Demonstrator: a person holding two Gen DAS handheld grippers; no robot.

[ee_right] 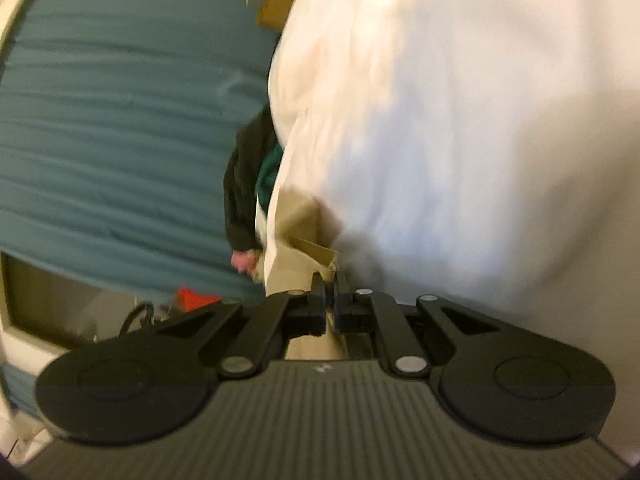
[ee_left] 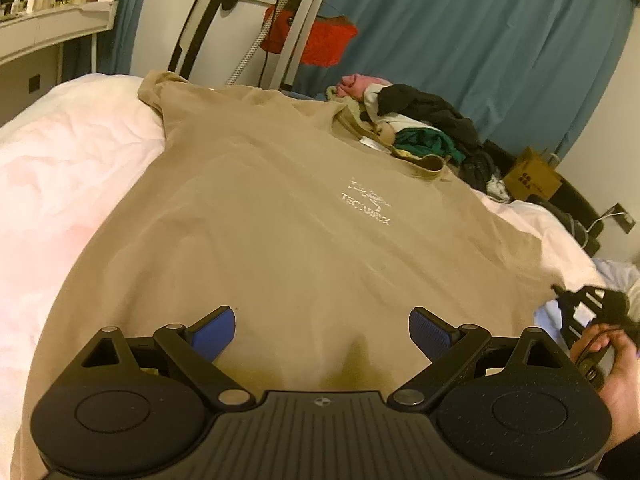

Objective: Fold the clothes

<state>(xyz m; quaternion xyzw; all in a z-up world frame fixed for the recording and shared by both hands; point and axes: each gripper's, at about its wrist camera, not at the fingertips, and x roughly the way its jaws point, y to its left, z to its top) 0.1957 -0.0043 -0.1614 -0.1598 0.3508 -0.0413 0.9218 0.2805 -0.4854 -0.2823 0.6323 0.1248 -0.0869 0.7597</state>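
A tan T-shirt [ee_left: 280, 216] with a white chest logo lies spread flat on the white bed [ee_left: 68, 168], collar toward the far right. My left gripper [ee_left: 320, 330] is open and empty, its blue pads just above the shirt's near hem. My right gripper [ee_right: 330, 292] is shut on the tan T-shirt's edge [ee_right: 298, 236], pinching a fold of fabric. It also shows in the left wrist view [ee_left: 560, 292] at the shirt's right corner, held by a hand.
A pile of mixed clothes [ee_left: 412, 120] lies beyond the collar. A cardboard box [ee_left: 532, 174] sits on the floor to the right. A stand with a red bag [ee_left: 312, 40] stands before blue curtains [ee_left: 480, 40]. A shelf [ee_left: 48, 20] is at the far left.
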